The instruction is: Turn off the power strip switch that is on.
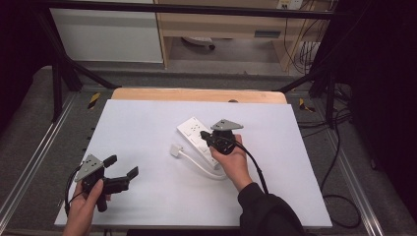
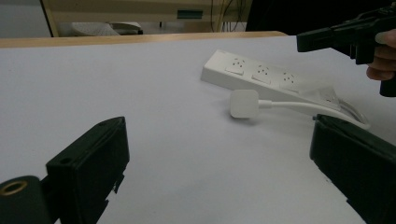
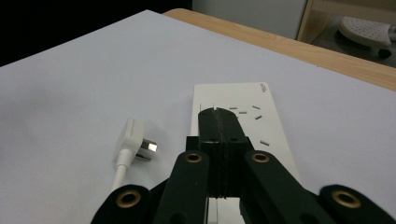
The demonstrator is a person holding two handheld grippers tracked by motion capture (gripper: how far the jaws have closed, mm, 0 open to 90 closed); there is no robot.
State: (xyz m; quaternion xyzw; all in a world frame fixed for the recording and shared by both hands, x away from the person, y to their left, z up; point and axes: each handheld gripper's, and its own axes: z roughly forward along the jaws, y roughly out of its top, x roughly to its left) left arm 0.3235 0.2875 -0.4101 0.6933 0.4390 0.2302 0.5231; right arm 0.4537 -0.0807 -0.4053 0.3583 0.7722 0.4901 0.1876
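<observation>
The white power strip (image 1: 199, 139) lies near the middle of the table (image 1: 147, 196), its plug (image 1: 176, 149) just beside it. The right gripper (image 3: 218, 122) hovers over the strip, jaws pressed together, holding nothing. The left gripper (image 1: 121, 167) waits near the front left corner, jaws apart. Next, I think, the right jaws must open to grab something.

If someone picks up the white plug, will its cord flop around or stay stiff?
The cord would probably bend and trail, since it already lies in a loose curve on the table. The plug looks small and flat, so likely light and unlikely to roll. The power strip may drag behind it, as the cord seems joined to it.
</observation>
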